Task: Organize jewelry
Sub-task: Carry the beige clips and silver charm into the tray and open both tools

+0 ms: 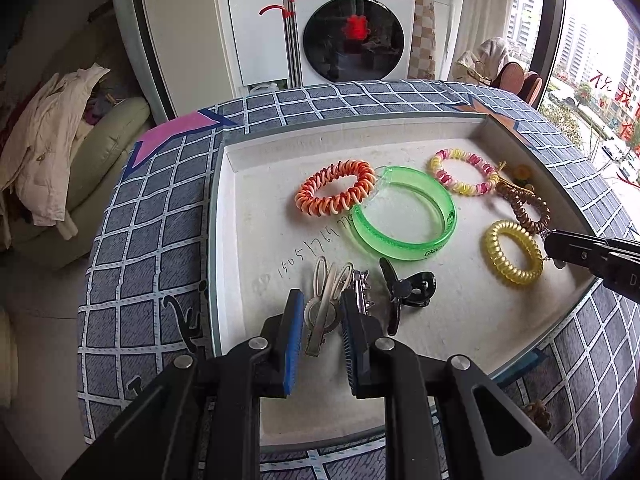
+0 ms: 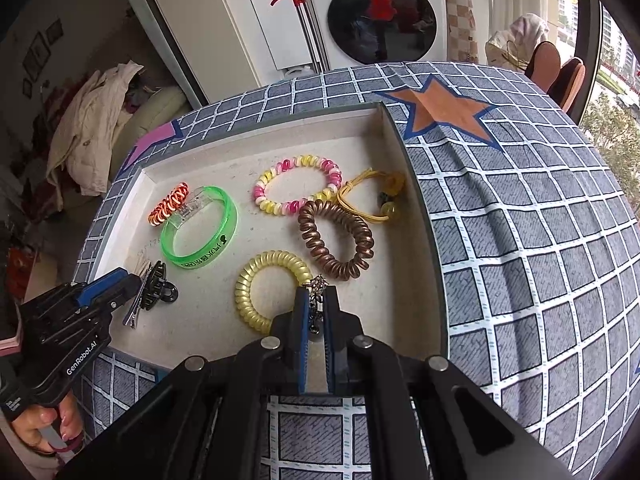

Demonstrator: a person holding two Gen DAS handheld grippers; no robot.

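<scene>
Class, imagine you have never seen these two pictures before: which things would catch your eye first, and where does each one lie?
The bright green bangle near the middle of the shallow tray draws the eye first, with the orange coil band touching its far-left edge. Coil bands cluster on the tray's right: a pink-and-yellow one, a brown one and a yellow one. Nearest, the right gripper pinches a small metal charm.

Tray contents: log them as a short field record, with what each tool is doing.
container: shallow white tray on a grid-patterned cloth
coil ties: orange, pink-yellow, brown, yellow
bangle: green translucent, touching the orange coil
clips: silver metal clips, black claw clip
left tool: open around the silver clips
right tool: shut on a small metal ornament
</scene>
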